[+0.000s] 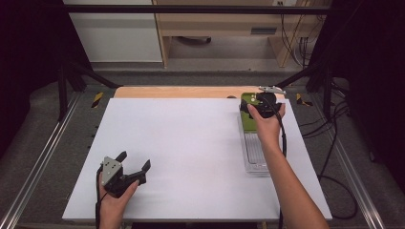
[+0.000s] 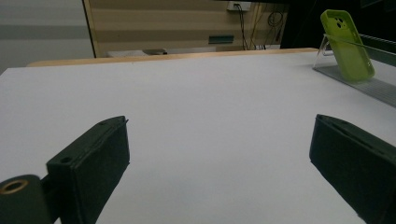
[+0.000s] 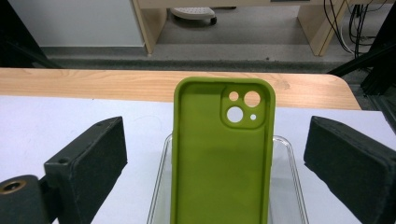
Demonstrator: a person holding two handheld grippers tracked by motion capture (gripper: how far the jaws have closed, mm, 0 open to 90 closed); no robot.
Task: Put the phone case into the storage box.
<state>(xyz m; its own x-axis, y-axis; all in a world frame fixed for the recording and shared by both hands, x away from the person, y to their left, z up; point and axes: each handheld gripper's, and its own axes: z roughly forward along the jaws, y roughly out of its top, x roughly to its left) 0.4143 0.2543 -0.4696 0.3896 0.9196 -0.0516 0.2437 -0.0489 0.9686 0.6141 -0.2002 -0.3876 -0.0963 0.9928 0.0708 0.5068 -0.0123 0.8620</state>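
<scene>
Presently, the scene and its risks are set out as follows.

Phone case: a green phone case (image 3: 222, 158) is seen propped upright in a clear plastic stand (image 3: 285, 186), its open inner side and camera cut-outs turned toward the right gripper's camera. In the high view it stands at the far right of the white table (image 1: 191, 143), near the wooden edge.

Right gripper: the right gripper (image 1: 264, 106) is held at the case with its jaws spread wide to either side; the pads are well apart from the case's edges and nothing is grasped.

Left gripper: the left gripper (image 1: 131, 164) is rested near the front left of the table, jaws released and empty, well apart from the case.

Risk, tipping: the case is judged light and only leaned in the stand, so it could be knocked backward if one jaw were brought against it before the other.

Risk, stand dragged: the stand could be slid or lifted along with the case if the jaws were closed too low and the clear wall were caught.

Risk, slipping: the soft sides could be bowed inward by a hard squeeze, and the case could be popped out of the pads.

Risk, off-centre grip: a closure near one corner could let the case be swung once lifted.

Unsupported stand: nothing is held steady by the left gripper.
</scene>
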